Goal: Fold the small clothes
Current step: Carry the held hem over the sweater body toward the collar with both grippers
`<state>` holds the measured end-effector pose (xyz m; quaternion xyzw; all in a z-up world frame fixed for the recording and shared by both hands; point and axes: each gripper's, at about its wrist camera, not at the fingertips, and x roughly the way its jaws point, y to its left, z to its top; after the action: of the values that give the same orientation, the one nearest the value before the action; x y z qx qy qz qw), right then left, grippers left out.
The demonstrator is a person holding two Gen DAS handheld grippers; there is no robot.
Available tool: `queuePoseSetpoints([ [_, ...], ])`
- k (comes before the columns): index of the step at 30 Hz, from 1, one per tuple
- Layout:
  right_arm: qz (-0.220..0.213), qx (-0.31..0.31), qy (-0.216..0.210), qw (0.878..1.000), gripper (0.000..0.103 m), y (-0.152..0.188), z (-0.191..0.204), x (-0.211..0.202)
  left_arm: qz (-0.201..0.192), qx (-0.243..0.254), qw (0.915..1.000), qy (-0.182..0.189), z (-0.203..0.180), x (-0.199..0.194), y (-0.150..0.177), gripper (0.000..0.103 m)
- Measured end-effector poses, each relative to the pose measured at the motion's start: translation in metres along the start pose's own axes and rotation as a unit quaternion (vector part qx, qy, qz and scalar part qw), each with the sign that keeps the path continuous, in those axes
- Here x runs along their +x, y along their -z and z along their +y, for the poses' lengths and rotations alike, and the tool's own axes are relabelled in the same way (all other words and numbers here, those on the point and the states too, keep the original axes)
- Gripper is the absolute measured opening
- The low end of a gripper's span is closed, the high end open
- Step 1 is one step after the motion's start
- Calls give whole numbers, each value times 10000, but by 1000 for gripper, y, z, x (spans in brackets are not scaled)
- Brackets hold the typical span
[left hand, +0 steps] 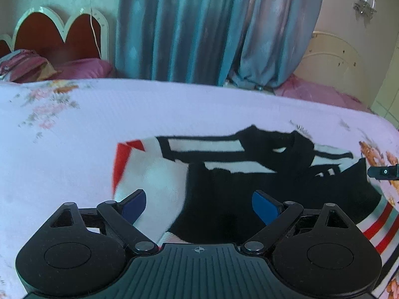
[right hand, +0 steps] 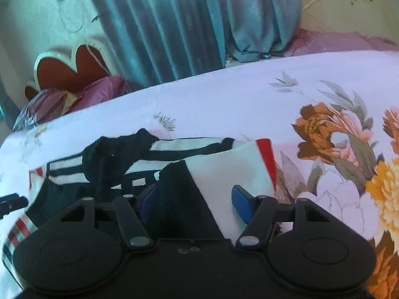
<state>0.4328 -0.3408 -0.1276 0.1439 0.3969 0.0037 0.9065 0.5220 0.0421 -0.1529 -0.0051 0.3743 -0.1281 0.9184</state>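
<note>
At the bottom of the left wrist view, the left gripper (left hand: pixel 199 205) has its blue pads spread wide and holds nothing. At the bottom of the right wrist view, the right gripper (right hand: pixel 195 200) is spread apart too, with cloth lying between its pads but not pinched.

Just past both grippers lies the small shirt (left hand: pixel 224 174). It is black, white and red, with stripes. It sits in the middle of each view, on the bedspread (left hand: pixel 124 114). One side looks folded over already, with a white and red flap (right hand: pixel 237 164) lying on top of the black part.

I think one fold has just been laid down and let go. Next, both grippers need to pick new edges of the shirt and pinch them, then bring them over neatly. The black collar part looks bunched, so it may need smoothing.

Farther off, big orange flowers (right hand: pixel 321 129) are printed on the bedspread at the right. Pink pillows (left hand: pixel 84 68) and a red headboard (left hand: pixel 54 32) sit at the upper left. Blue curtains (left hand: pixel 189 25) hang at the top. Nothing blocks the shirt.
</note>
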Motion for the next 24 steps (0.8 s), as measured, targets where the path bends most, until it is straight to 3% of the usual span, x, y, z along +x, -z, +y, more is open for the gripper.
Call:
queuePoseSetpoints([
  [6,140,-341,62,9993,57,0,5,20,342,166,9992,113,-7,22,6,58],
  [12,247,-682,121,9973,27,2,11,25,355,347,9987,110,-14,23,10,14],
  [13,262,-751,99,9968,15,3,13,24,355,375,9986,117,-14,23,9,8],
  [18,194,-1136,95,9933,9,8,27,16,45,380,9991,181,-15,7,9,5],
  [24,-430,-1020,76,9938,8,-4,30,-17,-596,68,9981,142,-8,-24,-10,4],
])
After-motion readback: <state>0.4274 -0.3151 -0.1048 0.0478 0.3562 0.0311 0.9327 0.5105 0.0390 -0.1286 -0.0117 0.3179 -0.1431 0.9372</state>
